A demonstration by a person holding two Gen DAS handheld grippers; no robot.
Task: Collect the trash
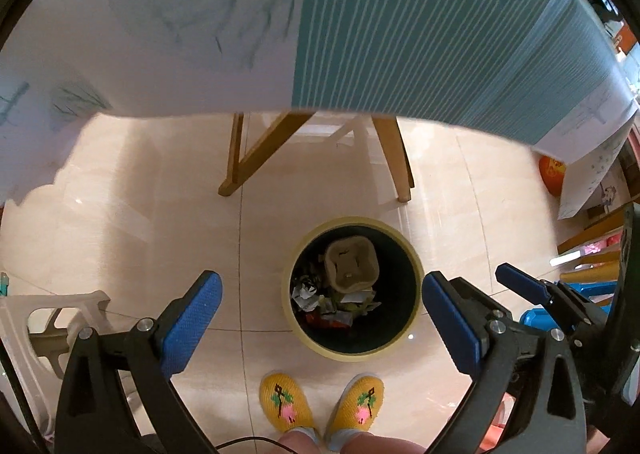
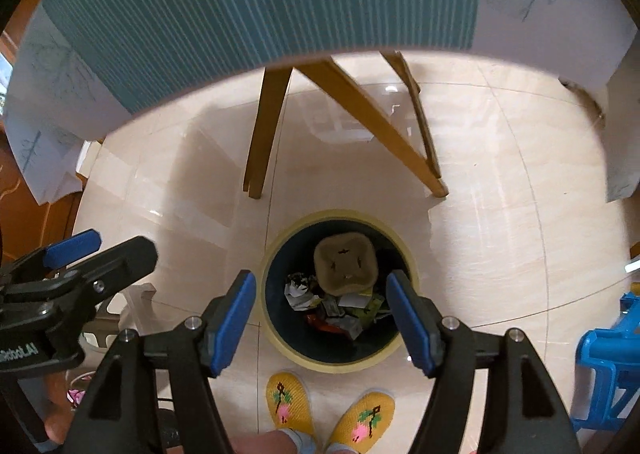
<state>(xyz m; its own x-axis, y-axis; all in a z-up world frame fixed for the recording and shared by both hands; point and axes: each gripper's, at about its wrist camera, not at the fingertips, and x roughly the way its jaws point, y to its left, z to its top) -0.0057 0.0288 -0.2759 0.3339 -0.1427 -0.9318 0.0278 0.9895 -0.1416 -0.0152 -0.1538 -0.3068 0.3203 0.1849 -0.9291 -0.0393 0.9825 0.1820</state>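
A round trash bin with a pale yellow rim stands on the tiled floor; it also shows in the right wrist view. Inside lie a brown paper cup carrier and crumpled wrappers, seen too in the right wrist view. My left gripper is open and empty above the bin. My right gripper is open and empty above it too. The right gripper shows at the right of the left view. The left gripper shows at the left of the right view.
A table with a teal striped cloth and wooden legs stands beyond the bin. The person's feet in yellow slippers are just before it. A white stool is left, a blue stool right.
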